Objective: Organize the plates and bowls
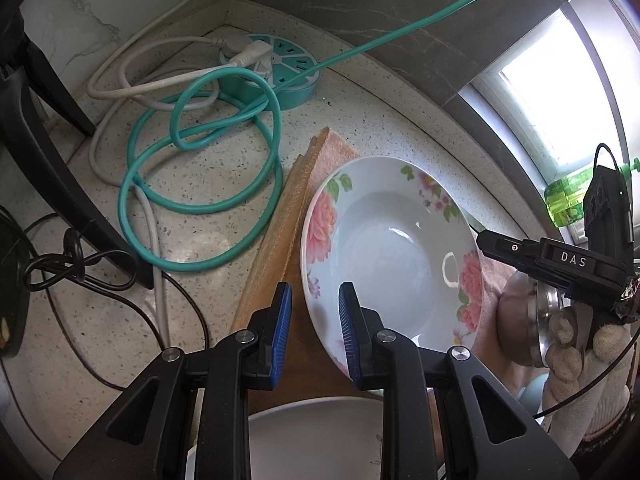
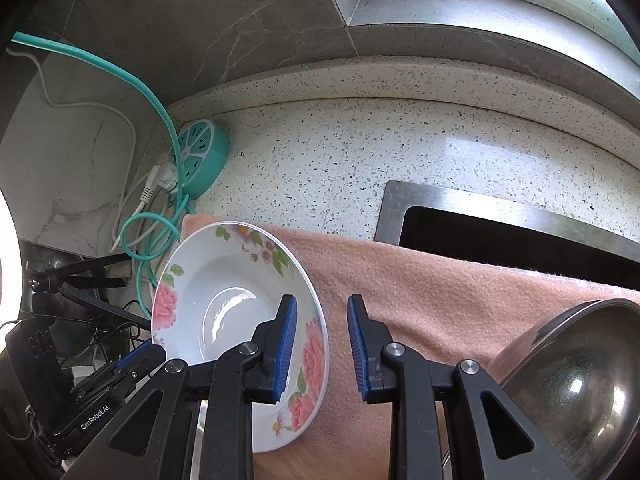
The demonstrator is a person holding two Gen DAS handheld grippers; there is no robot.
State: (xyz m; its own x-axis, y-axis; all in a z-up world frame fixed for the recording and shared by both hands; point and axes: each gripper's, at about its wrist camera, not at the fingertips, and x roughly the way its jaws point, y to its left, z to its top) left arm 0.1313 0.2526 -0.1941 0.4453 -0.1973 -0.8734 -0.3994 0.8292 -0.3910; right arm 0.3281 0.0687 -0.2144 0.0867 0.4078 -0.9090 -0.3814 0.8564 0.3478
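A white deep plate with pink flowers (image 1: 384, 248) is tilted above the peach towel (image 1: 328, 152); it also shows in the right wrist view (image 2: 224, 300). My left gripper (image 1: 314, 332) is open, its jaws straddling the plate's near-left rim. My right gripper (image 2: 322, 348) is open, its jaws straddling the plate's right rim; its tip (image 1: 486, 240) touches that rim in the left wrist view. A plain white plate (image 1: 320, 436) lies below the left gripper. A steel bowl (image 2: 576, 388) sits at the right.
A teal round power strip (image 1: 280, 68) with coiled teal cable (image 1: 200, 168) and white cable lies in the counter corner. The sink (image 2: 520, 236) is behind the towel (image 2: 420, 300). A black tripod (image 1: 48, 152) and black wires stand at the left. A green bottle (image 1: 568, 196) sits by the window.
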